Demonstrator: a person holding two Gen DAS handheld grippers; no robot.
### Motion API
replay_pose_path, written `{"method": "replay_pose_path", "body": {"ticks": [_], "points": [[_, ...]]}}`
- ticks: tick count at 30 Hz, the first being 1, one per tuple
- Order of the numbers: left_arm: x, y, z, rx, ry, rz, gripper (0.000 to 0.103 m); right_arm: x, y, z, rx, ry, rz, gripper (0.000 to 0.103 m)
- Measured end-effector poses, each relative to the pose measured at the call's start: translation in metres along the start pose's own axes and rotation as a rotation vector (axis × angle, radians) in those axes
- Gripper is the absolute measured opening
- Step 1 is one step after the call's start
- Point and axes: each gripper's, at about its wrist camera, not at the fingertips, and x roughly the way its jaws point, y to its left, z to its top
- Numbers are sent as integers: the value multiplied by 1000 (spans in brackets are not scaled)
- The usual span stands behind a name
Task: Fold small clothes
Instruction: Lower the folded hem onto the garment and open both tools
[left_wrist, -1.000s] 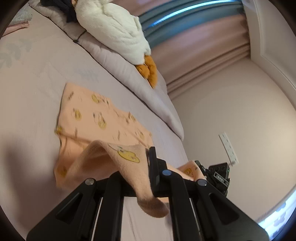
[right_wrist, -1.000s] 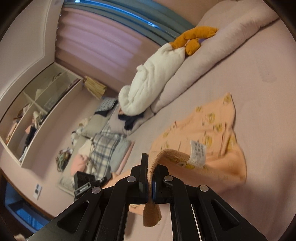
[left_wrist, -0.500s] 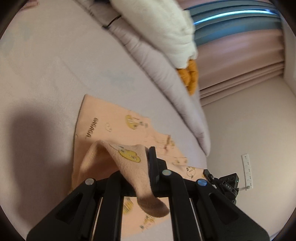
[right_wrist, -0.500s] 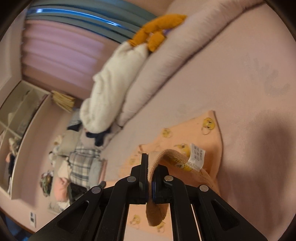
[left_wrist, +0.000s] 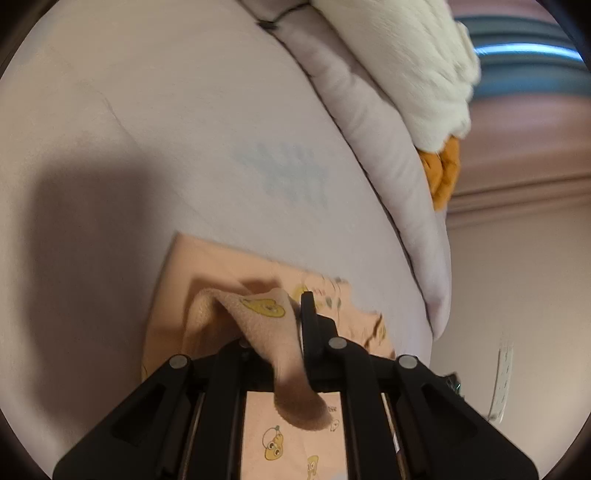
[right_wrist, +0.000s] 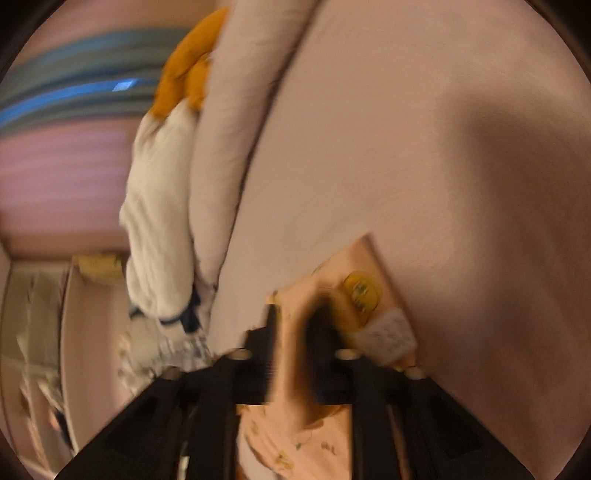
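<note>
Left wrist view: my left claw (left_wrist: 295, 332) is starting to open, though its pads are not yet off the peach waistband fold between them. The peach printed garment (left_wrist: 184, 273) lies flat on the bed (left_wrist: 166, 122), below a white plush toy (left_wrist: 406, 55).

Right wrist view, blurred: my right claw (right_wrist: 295, 339) is opening, jaws parted, the hem with its white label (right_wrist: 388, 332) loose between them.

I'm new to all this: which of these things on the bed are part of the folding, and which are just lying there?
Part of the job:
- peach garment, a fold of it between both grippers
- left gripper, jaws opening
- right gripper, jaws opening

Just lying about:
- white plush toy with orange feet
- long pillow
- bed sheet
</note>
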Motion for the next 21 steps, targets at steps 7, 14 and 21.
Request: {"method": "replay_pose_path", "body": {"ticks": [7,14,21], "points": [[-48,7,21,-80,-192,-20,65,-36,13,14,-35,-148,122,42],[-83,-13,-7,204,-159,117,65,-53,44,-16,-318,-64,4,42],[-50,-29,-65,436,55,136,46,-17,52,-72,-576,137,-186,25]]}}
